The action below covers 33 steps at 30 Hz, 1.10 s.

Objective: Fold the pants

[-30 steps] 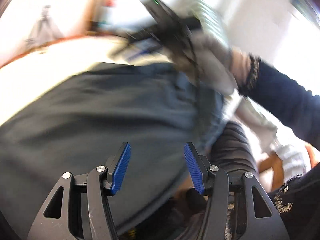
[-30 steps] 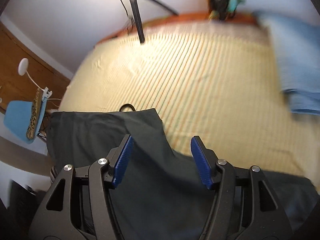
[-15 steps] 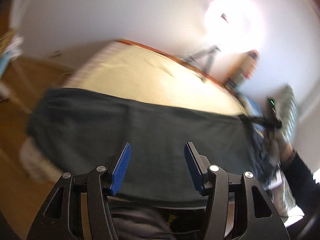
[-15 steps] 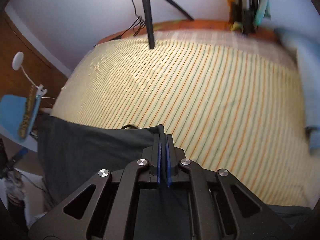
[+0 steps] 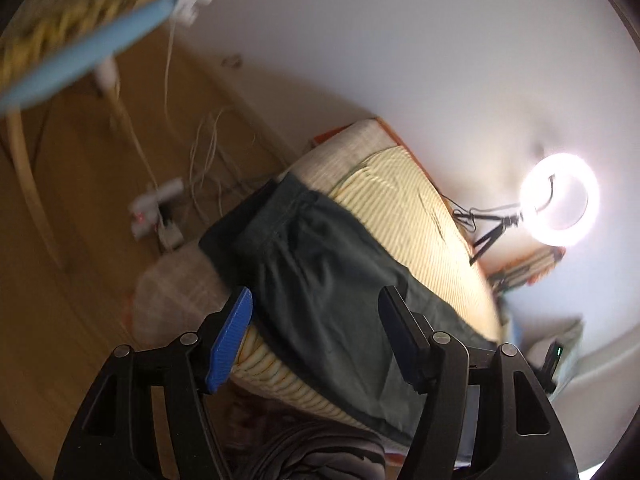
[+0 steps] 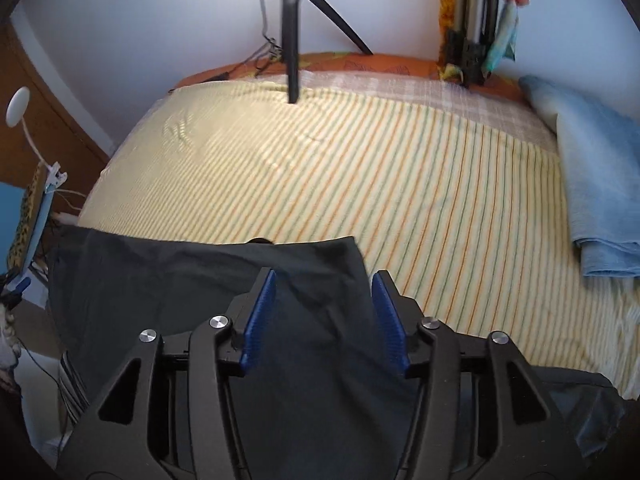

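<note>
The pants (image 6: 224,280) lie spread flat along the near edge of the bed (image 6: 360,184), dark grey-green against the yellow striped sheet, and I read their long axis as running along that edge, left to right across my right wrist view. In my left wrist view the same pants (image 5: 320,280) stretch away from the camera up the bed, one end draped over the bed's far corner towards the floor.

My right gripper (image 6: 324,312) hangs directly over the cloth with its fingers apart and nothing between them; the far hem of the garment sits just beyond the fingertips, and a right-hand corner of the fabric lies just past the right finger. My left gripper (image 5: 316,336) is also spread wide and holds nothing, looking down the length of the pants from one end, with the fabric's near portion between and below its fingers.

I judge the next fold turns on that long axis: each gripper would need an edge or end to carry across. The right one is closer to the cloth; the left seems higher and tilted.

Beyond the pants, a folded blue towel (image 6: 596,184) rests at the bed's right side, a tripod (image 6: 292,40) stands at the far edge, and a ring light (image 5: 560,200) glares by the wall.
</note>
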{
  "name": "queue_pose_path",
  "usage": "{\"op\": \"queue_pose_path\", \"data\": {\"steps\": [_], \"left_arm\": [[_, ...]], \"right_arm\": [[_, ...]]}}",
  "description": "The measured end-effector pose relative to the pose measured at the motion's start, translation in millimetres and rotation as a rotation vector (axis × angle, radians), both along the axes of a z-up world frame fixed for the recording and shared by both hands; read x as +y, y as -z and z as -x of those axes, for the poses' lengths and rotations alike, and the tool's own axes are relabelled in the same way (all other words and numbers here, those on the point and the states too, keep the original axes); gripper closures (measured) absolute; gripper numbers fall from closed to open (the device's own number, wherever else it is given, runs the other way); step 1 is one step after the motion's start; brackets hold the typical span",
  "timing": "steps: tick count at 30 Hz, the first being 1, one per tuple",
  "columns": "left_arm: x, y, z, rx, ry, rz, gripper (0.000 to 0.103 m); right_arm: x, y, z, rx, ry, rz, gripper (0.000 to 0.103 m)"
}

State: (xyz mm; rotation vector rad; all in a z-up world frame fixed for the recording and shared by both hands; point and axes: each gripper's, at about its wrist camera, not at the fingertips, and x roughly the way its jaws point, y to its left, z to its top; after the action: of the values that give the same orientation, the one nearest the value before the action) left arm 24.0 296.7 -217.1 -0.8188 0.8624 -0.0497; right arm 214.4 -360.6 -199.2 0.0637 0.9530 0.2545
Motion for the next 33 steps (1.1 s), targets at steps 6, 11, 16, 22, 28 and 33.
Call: {"op": "queue_pose_path", "data": {"steps": [6, 11, 16, 22, 28, 33], "left_arm": [[20.0, 51.0, -13.2, 0.05, -0.073, 0.137, 0.038], [22.5, 59.5, -21.9, 0.021, -0.093, 0.152, 0.038], [17.0, 56.6, -30.4, 0.001, -0.075, 0.092, 0.038], [-3.9, 47.8, -41.0, 0.003, -0.041, -0.117, 0.038], [4.3, 56.2, -36.2, -0.013, -0.123, -0.111, 0.067], [10.5, 58.8, -34.8, -0.022, -0.138, -0.059, 0.061]], "right_arm": [[20.0, -24.3, 42.2, -0.062, 0.009, -0.047, 0.047], [26.8, -32.0, 74.4, -0.082, 0.018, -0.127, 0.045], [31.3, -31.8, 89.3, -0.072, 0.022, -0.175, 0.045], [33.3, -33.5, 93.4, -0.067, 0.034, -0.197, 0.045], [35.4, -30.8, 94.4, -0.057, 0.047, -0.205, 0.045], [36.2, -24.1, 94.1, -0.035, 0.049, -0.216, 0.045]]}}
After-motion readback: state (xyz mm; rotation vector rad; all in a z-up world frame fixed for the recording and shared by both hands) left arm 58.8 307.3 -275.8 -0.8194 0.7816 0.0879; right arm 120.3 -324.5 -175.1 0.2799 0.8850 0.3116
